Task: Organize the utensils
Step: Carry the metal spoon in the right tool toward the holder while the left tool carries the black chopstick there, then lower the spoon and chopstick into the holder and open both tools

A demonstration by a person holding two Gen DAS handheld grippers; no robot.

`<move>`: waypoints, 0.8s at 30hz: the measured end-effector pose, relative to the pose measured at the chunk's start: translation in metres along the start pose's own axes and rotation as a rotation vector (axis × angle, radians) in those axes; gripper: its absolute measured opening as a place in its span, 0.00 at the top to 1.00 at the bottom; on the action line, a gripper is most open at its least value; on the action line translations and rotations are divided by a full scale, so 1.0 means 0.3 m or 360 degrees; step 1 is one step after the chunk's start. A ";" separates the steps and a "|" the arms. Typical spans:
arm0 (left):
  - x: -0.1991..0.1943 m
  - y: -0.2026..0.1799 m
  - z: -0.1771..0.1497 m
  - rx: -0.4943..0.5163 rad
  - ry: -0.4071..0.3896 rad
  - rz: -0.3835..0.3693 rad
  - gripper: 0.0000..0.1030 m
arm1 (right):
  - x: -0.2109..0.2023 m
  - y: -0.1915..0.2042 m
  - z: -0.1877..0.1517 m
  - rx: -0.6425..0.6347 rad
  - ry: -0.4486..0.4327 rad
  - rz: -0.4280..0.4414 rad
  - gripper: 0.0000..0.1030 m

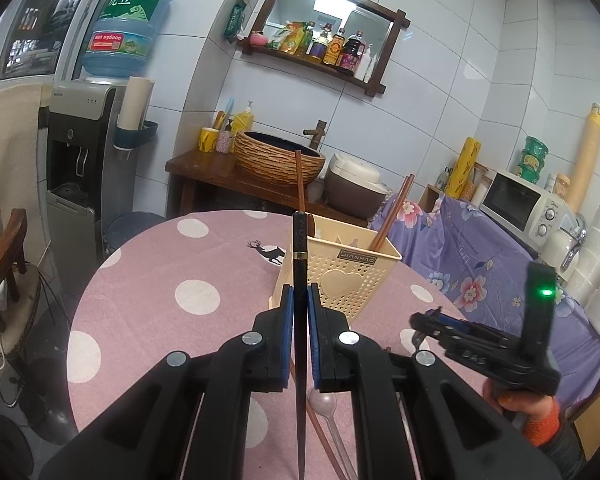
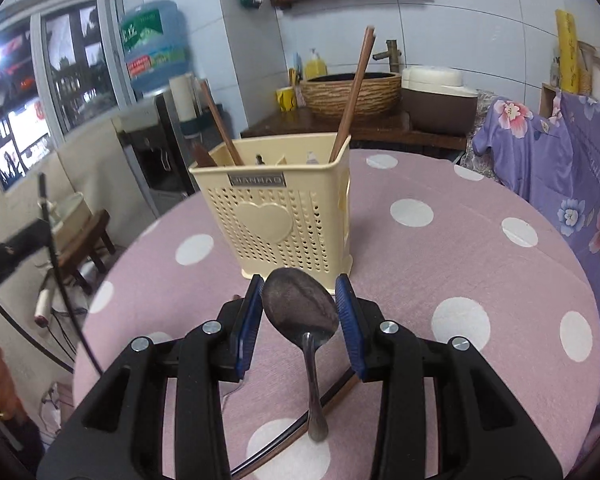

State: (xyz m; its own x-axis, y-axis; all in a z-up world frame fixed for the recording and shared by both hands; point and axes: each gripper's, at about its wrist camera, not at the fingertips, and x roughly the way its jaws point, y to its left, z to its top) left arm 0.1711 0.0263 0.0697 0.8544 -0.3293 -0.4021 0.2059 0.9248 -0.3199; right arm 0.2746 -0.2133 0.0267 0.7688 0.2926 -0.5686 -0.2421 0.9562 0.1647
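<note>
A dark chopstick (image 1: 300, 264) is pinched upright by the left gripper (image 1: 299, 312), and a metal spoon (image 2: 300, 308) is clamped at its bowl by the right gripper (image 2: 300, 304) (handle hanging), presumably for dropping into the cream holder (image 2: 276, 208) on the worktop (image 2: 440, 264).

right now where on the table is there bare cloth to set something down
Bare cloth lies left of the utensil basket, toward the table edge, and right of it in the right wrist view. It's crowded near both grippers: a clear spoon and loose chopsticks lie behind the left gripper.
</note>
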 end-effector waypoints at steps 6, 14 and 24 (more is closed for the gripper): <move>0.002 -0.014 0.014 0.0016 -0.0023 0.0004 0.92 | -0.059 0.022 0.003 -0.0009 -0.0040 -0.0004 0.64; 0.009 -0.052 0.105 0.0083 -0.0116 -0.0023 0.92 | -0.093 0.042 0.066 0.0027 -0.0092 0.0079 0.64; 0.094 -0.172 0.510 0.0084 -0.0430 -0.0082 0.92 | -0.228 0.151 0.476 -0.0021 -0.0536 0.0036 0.64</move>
State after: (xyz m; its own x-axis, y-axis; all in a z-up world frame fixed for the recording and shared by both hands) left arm 0.2577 -0.0017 0.2062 0.9369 -0.3198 -0.1410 0.2707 0.9192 -0.2859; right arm 0.2955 -0.1884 0.1882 0.9151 0.3030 -0.2662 -0.2673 0.9498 0.1623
